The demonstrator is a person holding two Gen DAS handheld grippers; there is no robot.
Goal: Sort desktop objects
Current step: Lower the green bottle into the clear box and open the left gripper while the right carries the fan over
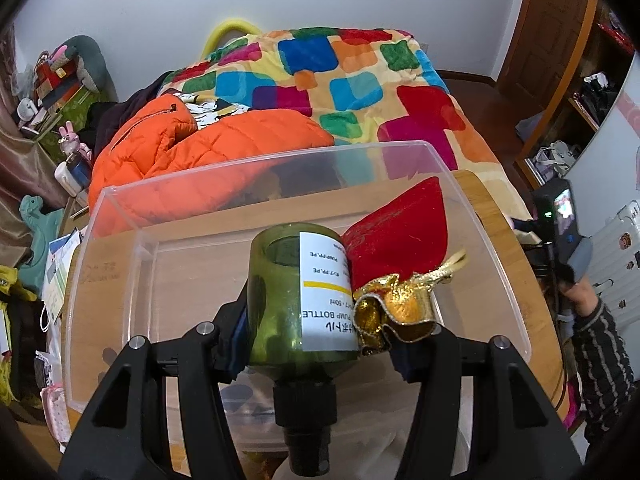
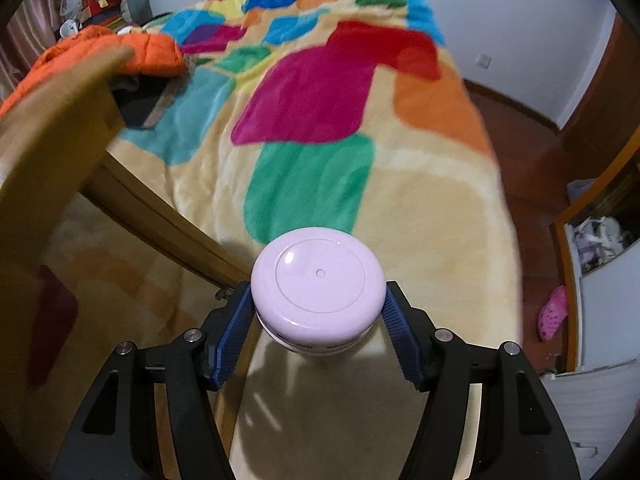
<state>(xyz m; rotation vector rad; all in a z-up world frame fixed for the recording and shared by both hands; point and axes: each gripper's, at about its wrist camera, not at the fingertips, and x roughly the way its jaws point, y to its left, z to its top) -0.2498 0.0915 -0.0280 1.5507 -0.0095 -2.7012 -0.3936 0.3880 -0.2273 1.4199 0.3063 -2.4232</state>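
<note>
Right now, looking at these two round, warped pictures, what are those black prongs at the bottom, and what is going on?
No robot here: a person holds two hand-held grippers, each with a wide-angle camera looking along its jaws. In the left picture, the left gripper squeezes a green pump bottle and a red and gold pouch above a clear plastic bin on a wooden table. In the right picture, the right gripper grips a pink-lidded jar above a colourful blanket.
</note>
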